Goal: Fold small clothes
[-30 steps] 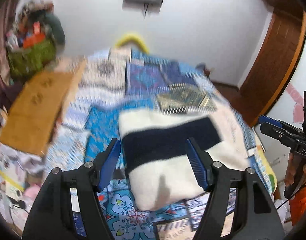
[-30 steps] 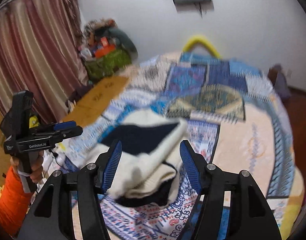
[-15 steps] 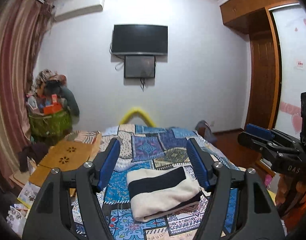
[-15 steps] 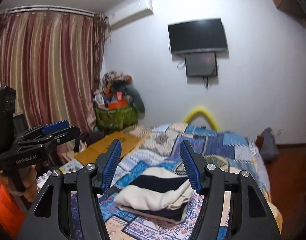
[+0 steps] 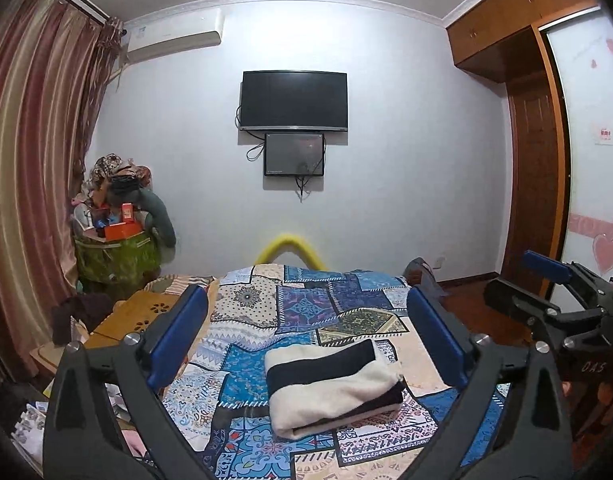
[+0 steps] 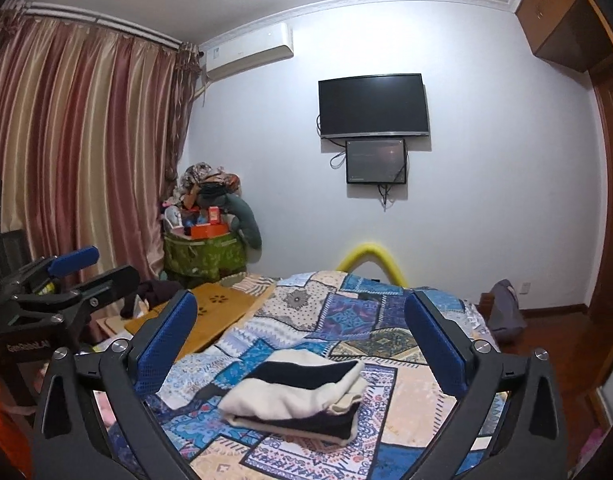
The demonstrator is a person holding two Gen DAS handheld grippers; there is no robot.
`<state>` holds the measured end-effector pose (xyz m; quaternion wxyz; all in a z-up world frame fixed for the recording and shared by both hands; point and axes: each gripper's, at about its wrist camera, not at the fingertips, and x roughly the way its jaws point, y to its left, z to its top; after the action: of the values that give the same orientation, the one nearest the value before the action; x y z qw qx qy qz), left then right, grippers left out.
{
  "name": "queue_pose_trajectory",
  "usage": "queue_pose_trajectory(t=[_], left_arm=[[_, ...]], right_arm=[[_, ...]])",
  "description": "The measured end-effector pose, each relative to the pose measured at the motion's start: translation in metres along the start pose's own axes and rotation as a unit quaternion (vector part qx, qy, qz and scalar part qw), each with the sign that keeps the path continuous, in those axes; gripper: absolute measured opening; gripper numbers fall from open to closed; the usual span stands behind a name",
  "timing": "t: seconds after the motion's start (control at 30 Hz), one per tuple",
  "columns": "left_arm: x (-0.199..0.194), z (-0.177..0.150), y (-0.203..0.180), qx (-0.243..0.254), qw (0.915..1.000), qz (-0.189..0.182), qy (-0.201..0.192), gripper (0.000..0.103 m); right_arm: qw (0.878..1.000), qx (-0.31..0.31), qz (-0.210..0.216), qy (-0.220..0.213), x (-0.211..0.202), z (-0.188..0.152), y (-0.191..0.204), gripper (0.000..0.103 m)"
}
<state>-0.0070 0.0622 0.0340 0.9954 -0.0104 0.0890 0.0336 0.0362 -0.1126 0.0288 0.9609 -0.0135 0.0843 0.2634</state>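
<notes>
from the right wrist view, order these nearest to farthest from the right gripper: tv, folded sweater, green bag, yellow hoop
1. folded sweater: on the bedspread, just ahead of the right gripper.
2. yellow hoop: past the bed's far end, centre.
3. green bag: far left corner by the curtain; too close to call against the hoop.
4. tv: high on the far wall.

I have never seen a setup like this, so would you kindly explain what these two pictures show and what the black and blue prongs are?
A person holds one two-finger gripper in each hand; each carries a fisheye camera looking along its fingers. One picture comes from the left gripper, the other from the right gripper. Each view also catches the other gripper at its edge. Both have just been opening and hold nothing. On the patchwork bedspread lies a folded cream and navy garment.
</notes>
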Motion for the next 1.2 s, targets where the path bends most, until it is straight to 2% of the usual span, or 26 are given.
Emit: queue_pose_trajectory(t=[0.47, 1.2], left_arm=[[-0.002, 0.000, -0.006, 0.003, 1.0000, 0.000, -0.005, 0.103], [0.011, -0.004, -0.002, -0.004, 0.9999, -0.007, 0.008, 0.103]], right_arm=[[1.000, 0.002, -0.007, 0.002, -0.010, -0.008, -0.001, 0.103], [1.000, 0.016, -0.016, 0.012, -0.012, -0.007, -0.006, 0.103]])
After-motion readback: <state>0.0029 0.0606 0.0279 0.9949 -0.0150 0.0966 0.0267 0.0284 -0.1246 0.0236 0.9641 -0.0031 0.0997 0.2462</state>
